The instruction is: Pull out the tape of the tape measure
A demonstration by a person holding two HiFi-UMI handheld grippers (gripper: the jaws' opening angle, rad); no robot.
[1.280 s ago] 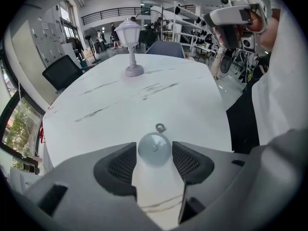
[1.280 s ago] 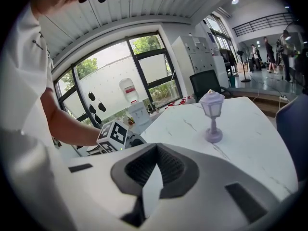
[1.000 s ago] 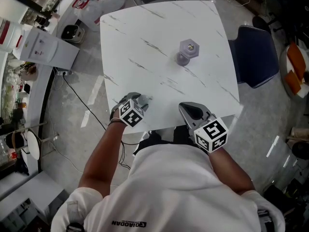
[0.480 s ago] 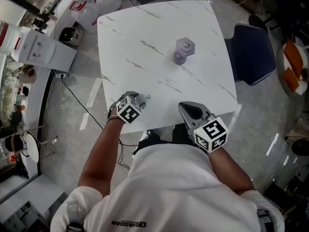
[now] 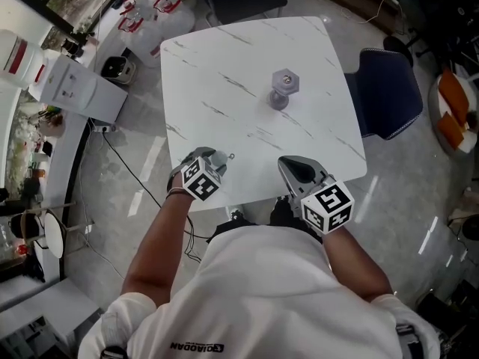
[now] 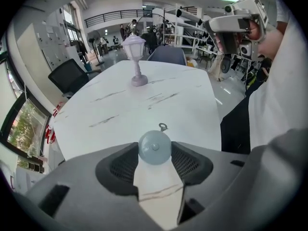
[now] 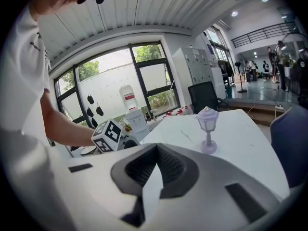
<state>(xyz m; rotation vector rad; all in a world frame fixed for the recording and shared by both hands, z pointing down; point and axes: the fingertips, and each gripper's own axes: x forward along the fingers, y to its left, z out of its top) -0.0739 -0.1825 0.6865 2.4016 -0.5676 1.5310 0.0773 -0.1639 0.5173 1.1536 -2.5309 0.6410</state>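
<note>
— Marbled white counter (image 5: 224,66), office behind. Where's the tape measure (image 6: 154,146)?
— Near the counter's front edge, a round grey case clamped in the left hand-held gripper (image 6: 155,153). Its jaws have just been closing on it.
— And the right hand-held gripper (image 7: 156,146)?
— Jaws together, nothing between them, over the same edge.

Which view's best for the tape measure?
Left gripper view: the round tape measure sits whole between the jaws of the left gripper, which have just been closing on it, pull ring beyond. Head view shows only a sliver beside the marker cube. Right gripper view doesn't show it.
</note>
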